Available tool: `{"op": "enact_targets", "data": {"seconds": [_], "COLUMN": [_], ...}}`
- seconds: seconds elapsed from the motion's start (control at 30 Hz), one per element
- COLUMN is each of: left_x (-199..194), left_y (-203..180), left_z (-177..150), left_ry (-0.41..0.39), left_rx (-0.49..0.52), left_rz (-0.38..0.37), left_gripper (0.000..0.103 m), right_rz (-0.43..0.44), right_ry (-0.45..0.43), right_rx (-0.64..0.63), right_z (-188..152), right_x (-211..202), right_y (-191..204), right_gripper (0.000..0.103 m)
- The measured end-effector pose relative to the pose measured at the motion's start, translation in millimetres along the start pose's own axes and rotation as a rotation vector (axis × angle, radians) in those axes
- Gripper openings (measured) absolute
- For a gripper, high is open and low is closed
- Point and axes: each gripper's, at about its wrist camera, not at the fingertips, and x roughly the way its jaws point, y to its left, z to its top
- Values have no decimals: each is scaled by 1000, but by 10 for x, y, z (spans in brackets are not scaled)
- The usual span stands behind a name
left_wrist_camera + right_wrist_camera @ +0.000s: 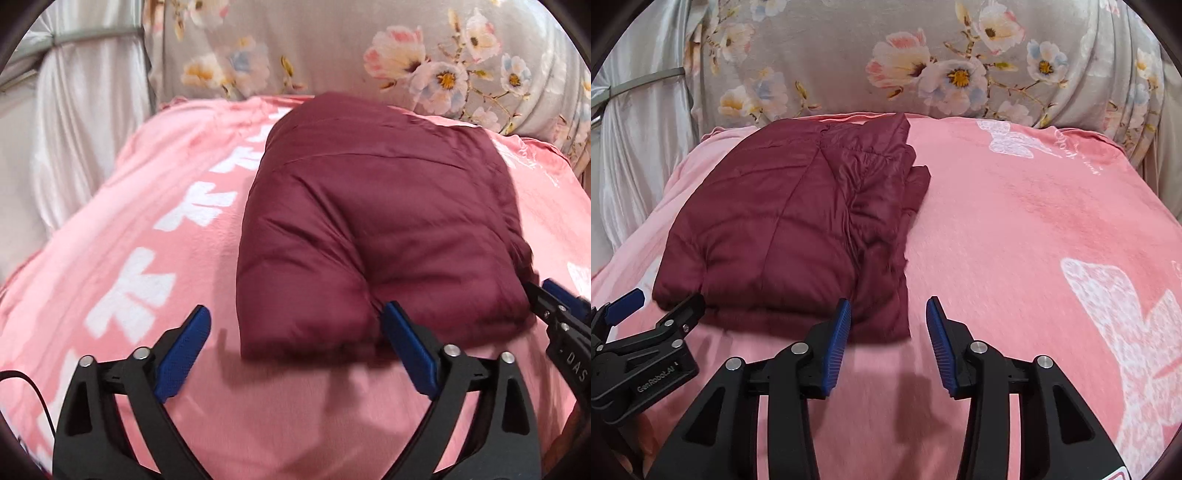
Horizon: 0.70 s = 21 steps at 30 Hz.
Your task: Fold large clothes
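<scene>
Blue-padded jaws on both tools stand apart with nothing between them. The left gripper (295,325) is spread wide, its pads straddling the near edge of the jacket (369,229) without pressing it. The right gripper (888,321) is parted to a moderate gap over bare blanket (1034,221), just beside the jacket's near right corner.

Location of the work: the maroon quilted jacket (783,229) lies folded into a compact, roughly rectangular bundle on the pink blanket, towards its far left as the right wrist view shows it. A floral cushion (886,66) stands behind it, and pale satin drapery (92,129) hangs at the left. The bundle's right side shows loose stacked layers and a ragged edge; its left and near sides look rounded and closed.

Handling assessment: the fabric appears light, puffy and smooth-faced, so it should compress easily, spring back and slide under a shallow pinch. It is soft throughout and carries no fragile part that can be seen.

Recommended hold: take the folded near edge deep, through all layers, one tool near each corner. A pinch on the top layer alone would likely peel the fold open. The loose right side is the weak point if the bundle is lifted or turned.

Progress judgement: folding looks largely complete.
</scene>
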Motion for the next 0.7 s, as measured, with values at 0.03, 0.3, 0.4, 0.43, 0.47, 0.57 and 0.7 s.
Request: {"op": "enact_targets", "data": {"seconds": [0.03,0.3,0.4,0.43,0.47,0.57,0.7], "left_x": [-80,-204,-229,-230,-227,-234,-218], "left_y": [-39,-153,-182,-194,-210,-231,-180], "left_z": [-70,-266,-308,-314,-316,-322,-339], "left_ry": [-15,-8,-17,-19,-19,-22,-10], "left_rx": [-4,-53,-58,-55,-56,-52,-76], "left_rz": [1,35,64,72,76,78,64], "left_gripper": [95,95,95,95,95,95,95], "right_rz": [-1,-5,-49,-63,-72,-74,-58], "right_ry": [-3,11,-22,-38,-43,-35,-2], "right_rx": [2,-23,-100,-129,-143,-133,-69], "right_z": [-37,-230,-297,-313,-330,-325,-305], "right_x": [-56,-130,-183,-206,-213,-195,-143], "right_y": [-20,-15,148,206,241,221,100], "right_gripper": [48,51,51,51,51,51,51]}}
